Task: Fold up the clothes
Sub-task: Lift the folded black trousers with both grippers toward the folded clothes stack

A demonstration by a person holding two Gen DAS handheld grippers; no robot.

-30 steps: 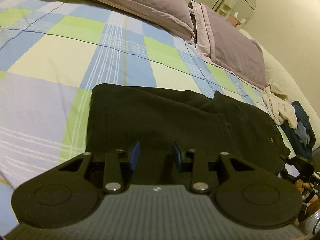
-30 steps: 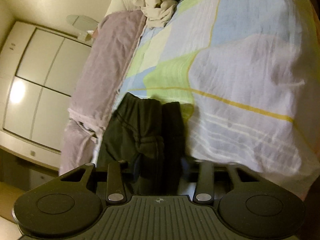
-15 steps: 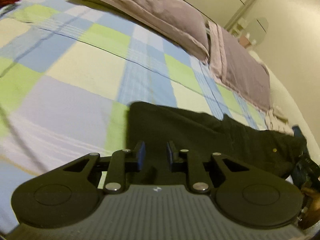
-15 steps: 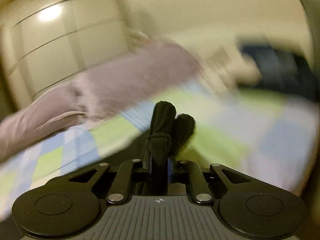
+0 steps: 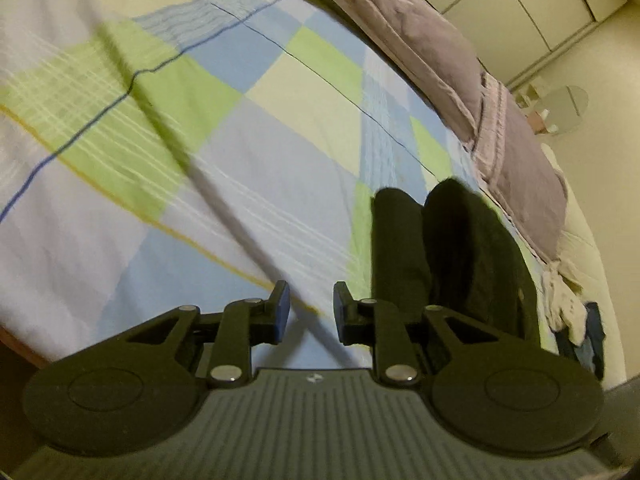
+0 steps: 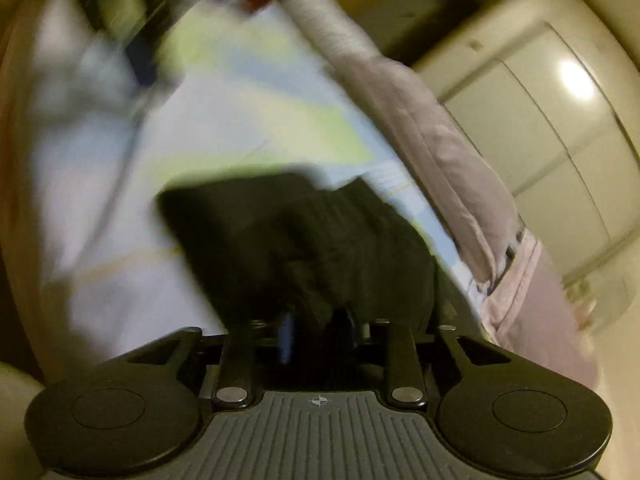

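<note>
Your left gripper (image 5: 307, 308) fingers apart, nothing between, over the bedspread (image 5: 200, 140); black garment (image 5: 452, 264) at 2 o'clock. Your right gripper (image 6: 318, 328) jaws just opened, garment bunched between, grip unclear

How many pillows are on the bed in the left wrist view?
2. One mauve pillow lies along the far edge of the plaid bedspread; the second pillow lies end to end with it, further right, beyond the black garment. Others may be out of frame.
</note>
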